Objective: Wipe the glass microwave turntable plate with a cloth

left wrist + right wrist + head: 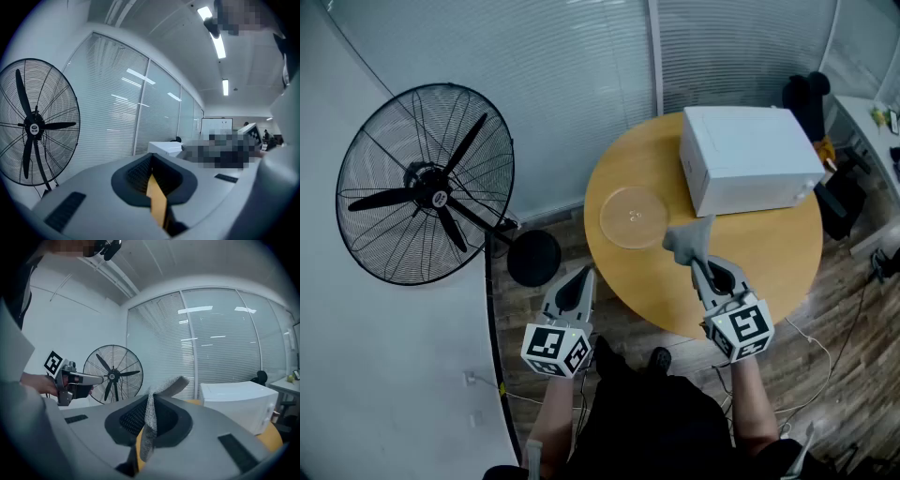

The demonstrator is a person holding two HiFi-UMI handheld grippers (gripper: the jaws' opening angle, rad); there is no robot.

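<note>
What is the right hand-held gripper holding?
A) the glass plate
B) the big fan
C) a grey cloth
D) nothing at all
C: a grey cloth is pinched between the jaws of the right hand-held gripper, while the glass plate lies apart from it on the round table.

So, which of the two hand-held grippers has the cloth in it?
The right hand-held gripper: a grey cloth is pinched between its jaws. The left hand-held gripper is shut on nothing.
</note>
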